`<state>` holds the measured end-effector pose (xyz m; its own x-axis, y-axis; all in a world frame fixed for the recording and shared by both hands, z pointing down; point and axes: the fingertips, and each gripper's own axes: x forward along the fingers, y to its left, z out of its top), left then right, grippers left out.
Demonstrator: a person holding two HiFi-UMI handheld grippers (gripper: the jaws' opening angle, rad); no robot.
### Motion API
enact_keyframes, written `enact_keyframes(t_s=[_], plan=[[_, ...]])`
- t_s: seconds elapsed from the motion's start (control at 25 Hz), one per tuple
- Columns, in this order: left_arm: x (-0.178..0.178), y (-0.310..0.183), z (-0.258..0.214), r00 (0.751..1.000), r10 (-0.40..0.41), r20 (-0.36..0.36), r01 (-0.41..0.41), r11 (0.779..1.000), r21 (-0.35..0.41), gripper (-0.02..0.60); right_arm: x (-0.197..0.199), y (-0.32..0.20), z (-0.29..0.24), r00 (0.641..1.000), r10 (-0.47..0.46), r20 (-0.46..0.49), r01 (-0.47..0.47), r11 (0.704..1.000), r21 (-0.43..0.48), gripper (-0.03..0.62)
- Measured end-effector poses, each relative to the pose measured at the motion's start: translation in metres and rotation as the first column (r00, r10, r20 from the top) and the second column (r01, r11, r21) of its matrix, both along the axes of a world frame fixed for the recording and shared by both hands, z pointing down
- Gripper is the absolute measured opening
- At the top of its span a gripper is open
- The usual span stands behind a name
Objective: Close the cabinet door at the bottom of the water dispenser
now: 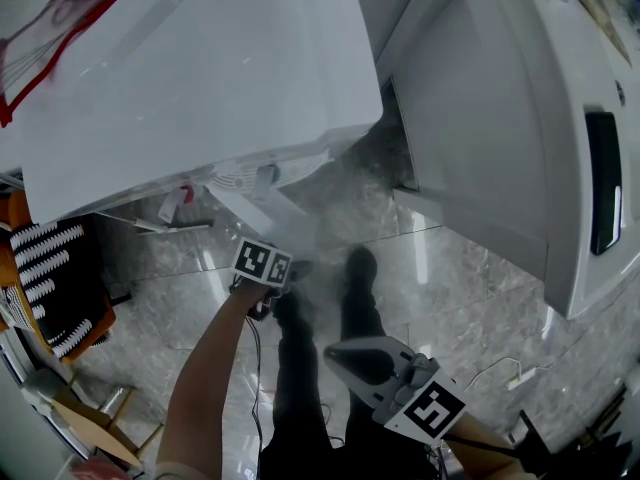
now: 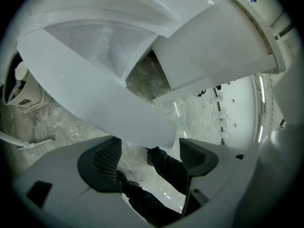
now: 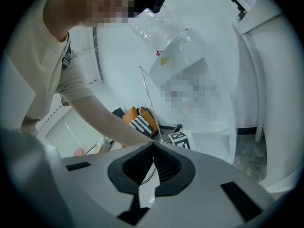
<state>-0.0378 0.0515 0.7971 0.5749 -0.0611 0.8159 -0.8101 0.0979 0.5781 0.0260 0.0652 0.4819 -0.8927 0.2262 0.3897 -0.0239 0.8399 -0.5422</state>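
The white water dispenser (image 1: pixel 190 78) fills the upper left of the head view, and in the right gripper view it carries a clear bottle (image 3: pixel 159 23) on top. Its bottom cabinet door (image 1: pixel 255 211) stands open, swung out over the floor. In the left gripper view the door (image 2: pixel 95 96) is a long white slab whose lower edge lies just beyond the jaws. My left gripper (image 1: pixel 283 270) (image 2: pixel 149 148) is open right at that edge, with nothing clamped. My right gripper (image 1: pixel 335 354) (image 3: pixel 152 148) hangs lower and to the right, shut and empty, away from the door.
A tall white appliance (image 1: pixel 500 118) with a black handle (image 1: pixel 603 183) stands at the right, close to the door's swing. An orange bag with black-and-white stripes (image 1: pixel 50 278) sits at the left. A white cable (image 1: pixel 515 376) lies on the marble floor. The person's shoe (image 1: pixel 360 266) is beneath.
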Motion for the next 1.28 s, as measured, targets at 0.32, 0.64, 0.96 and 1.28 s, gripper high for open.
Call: enact_keyframes(t_s=[0.32,0.64,0.96,1.28], plan=[[0.004,-0.008,-0.002,0.999,0.048,0.014,-0.049,0.997,0.066,0.350,-0.003,-0.002,0.000,0.999,0.028,0.016,-0.028,0.999,-0.027,0.017],[0.006,-0.013,-0.001,0.988,0.136,0.076,-0.143,0.985,0.098,0.350,-0.006,-0.007,0.000,0.999,0.046,0.019,-0.045,0.998,-0.034,0.018],[0.008,-0.026,0.000,0.983,0.157,0.093,-0.168,0.979,0.120,0.350,-0.003,-0.013,0.004,0.999,0.039,0.004,-0.039,0.999,-0.025,0.017],[0.010,-0.040,0.001,0.972,0.198,0.130,-0.217,0.964,0.151,0.350,0.001,-0.020,0.006,0.998,0.061,0.002,-0.061,0.998,-0.026,0.017]])
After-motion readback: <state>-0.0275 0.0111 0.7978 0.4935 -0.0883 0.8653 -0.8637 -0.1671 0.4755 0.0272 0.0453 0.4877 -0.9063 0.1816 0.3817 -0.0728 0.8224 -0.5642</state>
